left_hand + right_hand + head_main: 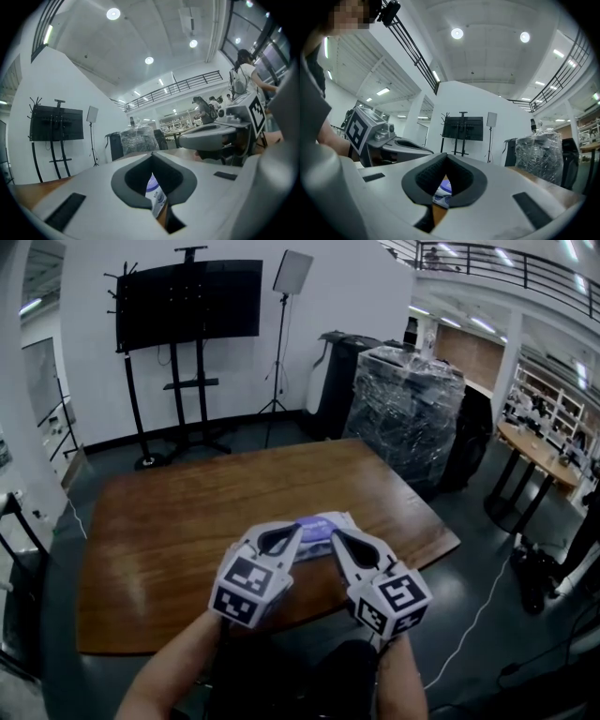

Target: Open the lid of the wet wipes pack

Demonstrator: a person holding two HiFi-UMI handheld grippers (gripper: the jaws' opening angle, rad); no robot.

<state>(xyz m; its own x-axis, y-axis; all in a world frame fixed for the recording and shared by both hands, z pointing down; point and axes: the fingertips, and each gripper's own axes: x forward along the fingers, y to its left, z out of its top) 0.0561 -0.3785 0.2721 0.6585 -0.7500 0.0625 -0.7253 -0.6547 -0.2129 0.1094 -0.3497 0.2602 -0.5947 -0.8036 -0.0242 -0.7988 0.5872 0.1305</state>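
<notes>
Near the front middle of the tabletop [169, 540] lies the wet wipes pack [323, 524], flat, its pale purple top facing up. Its lid cannot be made out as a separate flap from any view.

The left tongs [298, 529] and the right tongs [335, 534] converge on the pack's near side, tips close to each other and over its edge. In the left gripper view the tongs [152, 154] are pressed together at the tips, and the pack [154, 194] shows only through the hollow behind them. The right tongs [446, 155] look likewise pressed together, the pack [442, 191] glimpsed through the same kind of hollow. Neither seems to pinch anything.

To do this well, I judge one pair should pin the soft body down beside the lid while the other spreads slightly, catches the lid's lip and lifts gently. Pulling without pinning would likely drag the whole pack across the wood.
</notes>
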